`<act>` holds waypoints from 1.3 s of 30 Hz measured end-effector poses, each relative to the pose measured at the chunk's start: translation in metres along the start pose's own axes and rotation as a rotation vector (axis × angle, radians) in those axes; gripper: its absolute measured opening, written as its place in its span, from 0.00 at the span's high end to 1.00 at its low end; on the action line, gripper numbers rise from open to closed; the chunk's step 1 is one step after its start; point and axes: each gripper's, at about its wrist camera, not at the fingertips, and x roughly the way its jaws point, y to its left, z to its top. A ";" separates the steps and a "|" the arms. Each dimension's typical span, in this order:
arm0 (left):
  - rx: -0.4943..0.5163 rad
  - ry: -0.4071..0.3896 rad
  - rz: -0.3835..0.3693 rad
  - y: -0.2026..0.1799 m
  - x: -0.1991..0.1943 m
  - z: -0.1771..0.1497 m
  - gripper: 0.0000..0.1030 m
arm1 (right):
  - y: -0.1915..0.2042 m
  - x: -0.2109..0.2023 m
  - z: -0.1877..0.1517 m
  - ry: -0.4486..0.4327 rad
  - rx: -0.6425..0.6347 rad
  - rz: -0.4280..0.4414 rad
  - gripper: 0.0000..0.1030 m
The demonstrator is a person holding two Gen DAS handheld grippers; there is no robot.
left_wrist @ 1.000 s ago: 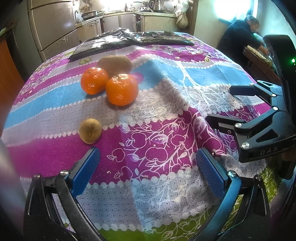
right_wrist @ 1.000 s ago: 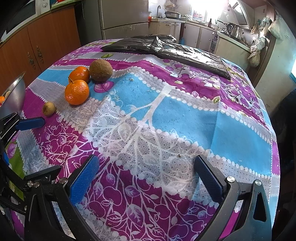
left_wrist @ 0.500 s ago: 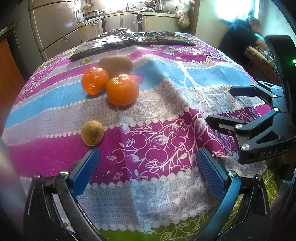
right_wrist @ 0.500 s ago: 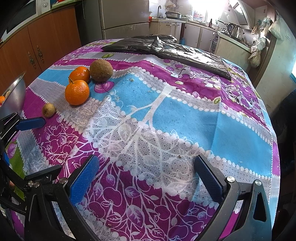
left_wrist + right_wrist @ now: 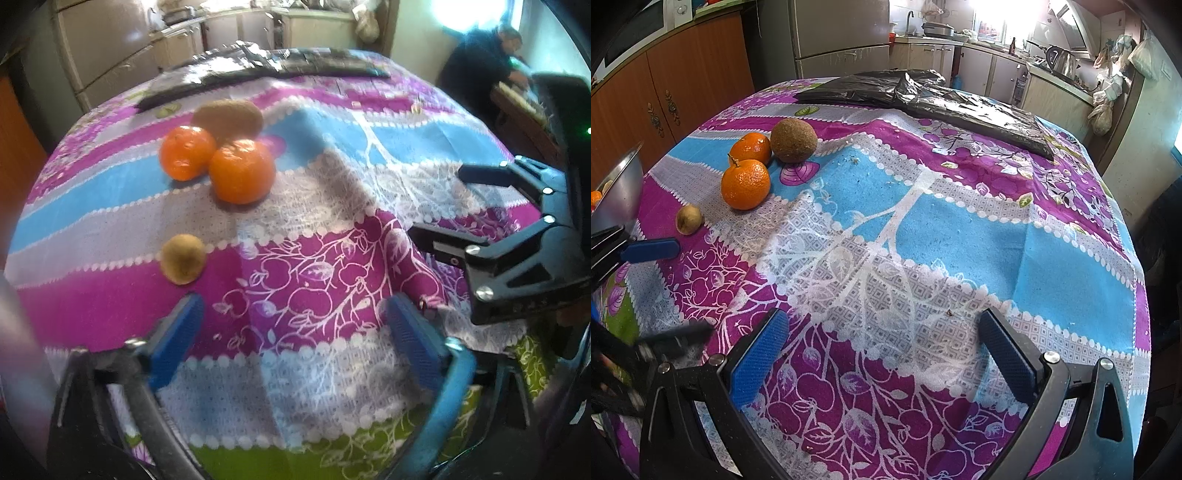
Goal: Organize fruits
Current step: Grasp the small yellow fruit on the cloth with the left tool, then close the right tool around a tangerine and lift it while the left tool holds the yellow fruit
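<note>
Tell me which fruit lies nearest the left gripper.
The small kiwi, alone just ahead of the left gripper; both oranges sit farther back.

I can't read any text here; the raised marking on the right tool (image 5: 436,206) is too blurred.

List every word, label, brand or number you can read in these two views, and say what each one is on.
No text reads clearly.
Raised marking on the body of the right gripper: too blurred to read.
Bottle on the far counter: any label is too small to read.
Tablecloth: printed fruit and leaf patterns only, no lettering.
</note>
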 end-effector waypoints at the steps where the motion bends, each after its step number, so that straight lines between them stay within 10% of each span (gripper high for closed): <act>1: -0.017 -0.012 -0.002 0.002 -0.004 0.000 0.28 | 0.000 0.000 0.000 0.000 -0.001 0.000 0.00; 7: -0.120 -0.083 0.040 0.024 -0.011 0.014 0.46 | 0.000 0.000 0.000 0.000 0.000 0.000 0.00; 18: -0.203 -0.050 0.105 0.040 0.008 0.017 0.48 | 0.000 0.000 0.000 -0.001 -0.001 -0.001 0.00; 23: -0.212 -0.033 0.070 0.042 0.011 0.016 0.73 | 0.003 0.000 0.000 0.009 -0.022 0.000 0.00; 29: -0.206 -0.040 0.053 0.041 0.003 0.020 0.73 | 0.004 0.000 0.009 0.101 -0.075 0.032 0.00; 39: -0.218 -0.129 0.023 0.045 -0.053 0.049 0.73 | 0.012 -0.039 0.070 -0.023 -0.089 0.151 0.04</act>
